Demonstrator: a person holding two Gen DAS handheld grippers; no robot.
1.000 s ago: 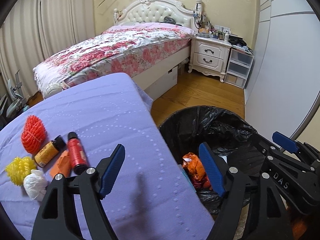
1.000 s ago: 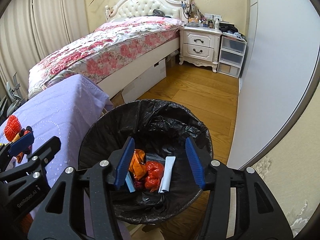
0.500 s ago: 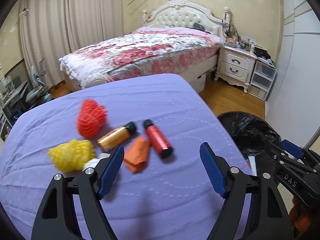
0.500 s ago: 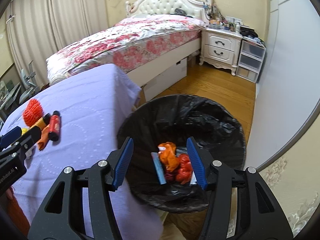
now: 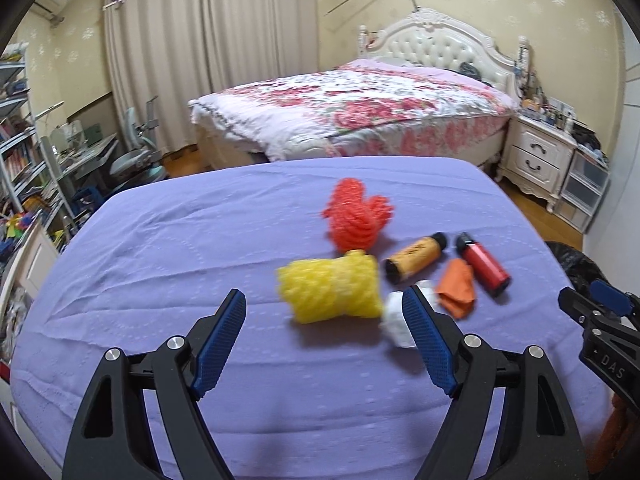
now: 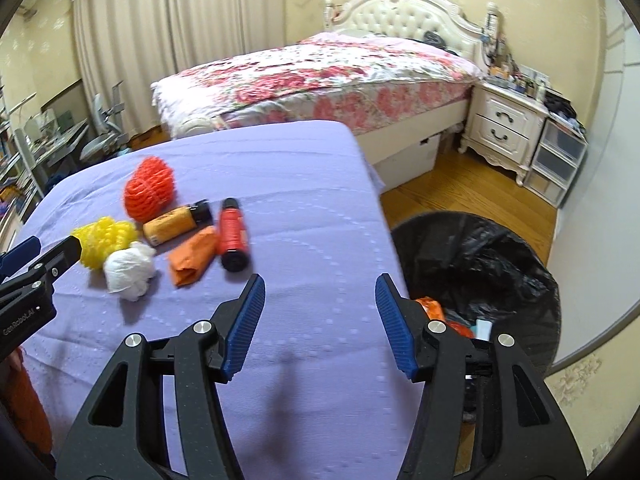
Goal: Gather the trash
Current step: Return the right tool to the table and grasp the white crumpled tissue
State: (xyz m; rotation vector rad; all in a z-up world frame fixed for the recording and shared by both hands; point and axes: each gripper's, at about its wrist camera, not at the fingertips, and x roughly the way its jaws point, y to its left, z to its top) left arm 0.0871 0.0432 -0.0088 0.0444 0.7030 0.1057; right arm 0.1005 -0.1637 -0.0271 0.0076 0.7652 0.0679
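Trash lies in a cluster on the purple table (image 5: 200, 248): a yellow foam net (image 5: 330, 288), a red foam net (image 5: 356, 220), an orange tube (image 5: 416, 258), a red bottle (image 5: 482, 264), an orange wrapper (image 5: 456, 288) and a white wad (image 5: 396, 320). My left gripper (image 5: 324, 340) is open and empty, just short of the yellow net. My right gripper (image 6: 320, 326) is open and empty over the table's right edge, beside the black-lined bin (image 6: 492, 264), near the red bottle (image 6: 233, 236).
The bin holds orange and red trash (image 6: 430, 308). A bed (image 5: 360, 108) with a floral cover stands behind the table, a white nightstand (image 5: 536, 156) to its right. A desk and chair (image 5: 132, 156) stand at far left. Wooden floor (image 6: 460, 188) lies right of the table.
Both grippers have swung left from over the bin to the table. The trash cluster now sits ahead of my left gripper; the bin has slid to the right edge of its view.
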